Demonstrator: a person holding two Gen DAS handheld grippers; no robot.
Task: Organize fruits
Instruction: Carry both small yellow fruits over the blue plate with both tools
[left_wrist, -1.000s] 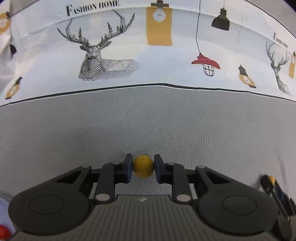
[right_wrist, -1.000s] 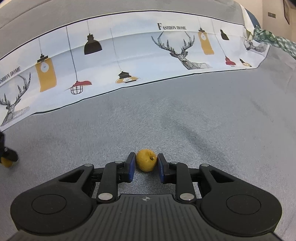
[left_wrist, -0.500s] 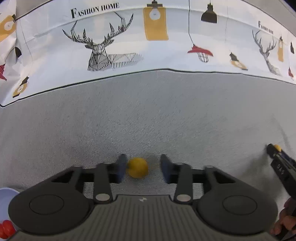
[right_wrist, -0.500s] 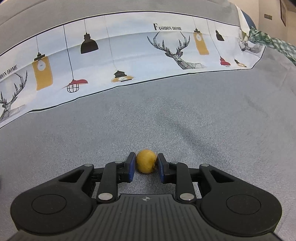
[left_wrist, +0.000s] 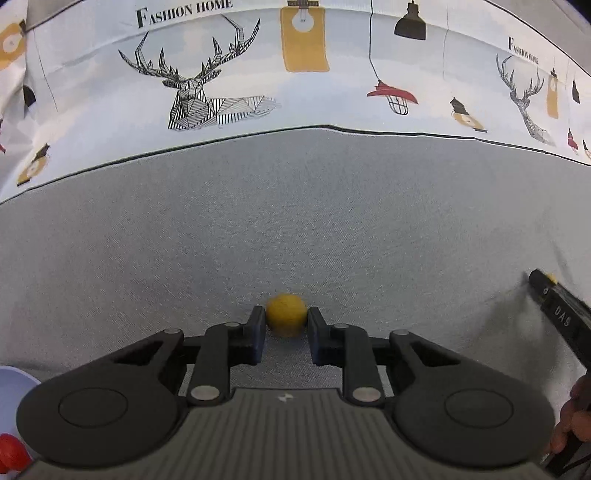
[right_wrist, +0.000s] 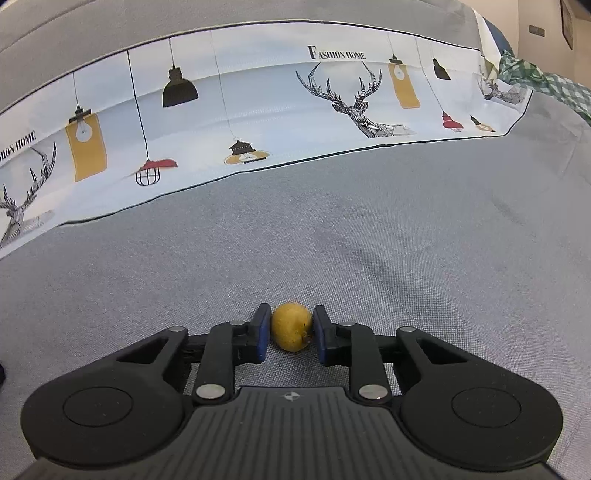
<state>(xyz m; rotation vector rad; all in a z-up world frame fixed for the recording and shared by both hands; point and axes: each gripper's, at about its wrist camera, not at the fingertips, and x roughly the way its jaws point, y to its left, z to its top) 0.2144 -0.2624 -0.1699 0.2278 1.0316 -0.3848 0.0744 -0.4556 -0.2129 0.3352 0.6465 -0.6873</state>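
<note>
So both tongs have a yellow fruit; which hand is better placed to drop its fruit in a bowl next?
Left, probably. The left tongs grip a yellow fruit, and a white bowl holding something red sits by their lower left. The right tongs also grip a fruit, but no bowl shows there.

Grey fabric surface (right_wrist: 406, 229); deer-and-lamp printed cloth (left_wrist: 258, 85) behind; cream wall (right_wrist: 539, 22).

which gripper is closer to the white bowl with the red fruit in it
Left. The white bowl sits just beside the left gripper, which is shut on a yellow fruit. The right gripper is across the grey cloth, far from the bowl.
</note>
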